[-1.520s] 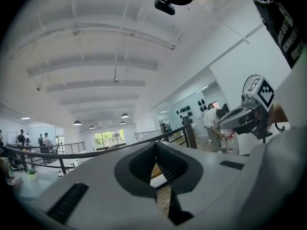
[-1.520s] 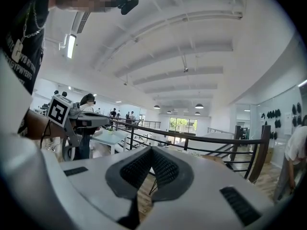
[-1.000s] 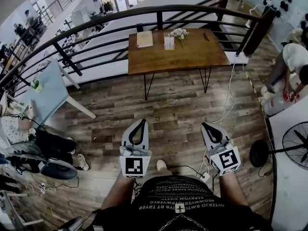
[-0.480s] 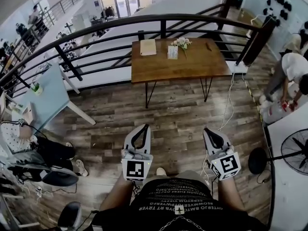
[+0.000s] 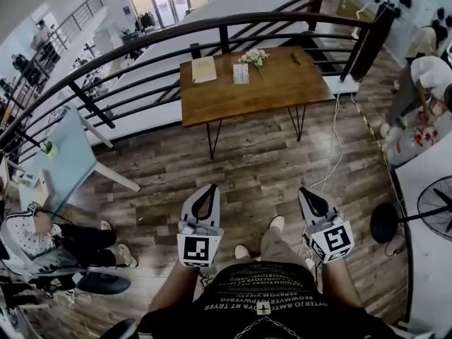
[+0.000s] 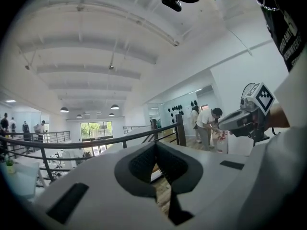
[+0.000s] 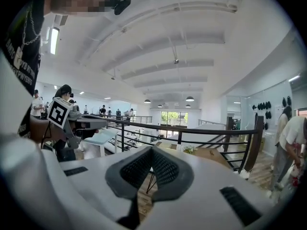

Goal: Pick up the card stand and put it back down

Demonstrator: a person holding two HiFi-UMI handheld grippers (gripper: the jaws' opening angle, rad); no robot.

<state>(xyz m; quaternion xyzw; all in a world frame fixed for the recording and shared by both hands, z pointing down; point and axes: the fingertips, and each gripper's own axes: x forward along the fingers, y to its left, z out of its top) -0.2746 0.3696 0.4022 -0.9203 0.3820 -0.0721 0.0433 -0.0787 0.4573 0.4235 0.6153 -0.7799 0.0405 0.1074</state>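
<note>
Both the left gripper point(image 5: 209, 189) and right gripper point(image 5: 304, 191) sit low in the frame by the person's waist, jaws pressed together on nothing, I'd guess because the card stand point(image 5: 241, 73) is well away on the wooden table point(image 5: 272, 89) up top, near the flowers point(image 5: 253, 55).

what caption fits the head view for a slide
Shut, empty left gripper and right gripper, wooden table ahead by railing

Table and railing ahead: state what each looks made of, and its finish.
Table: wood top, warm brown with visible grain streaks and a low-sheen finish. Railing: probably metal painted black, judging by its slim uniform bars and smooth curved top rail; from this far away, another material cannot be ruled out.
</note>
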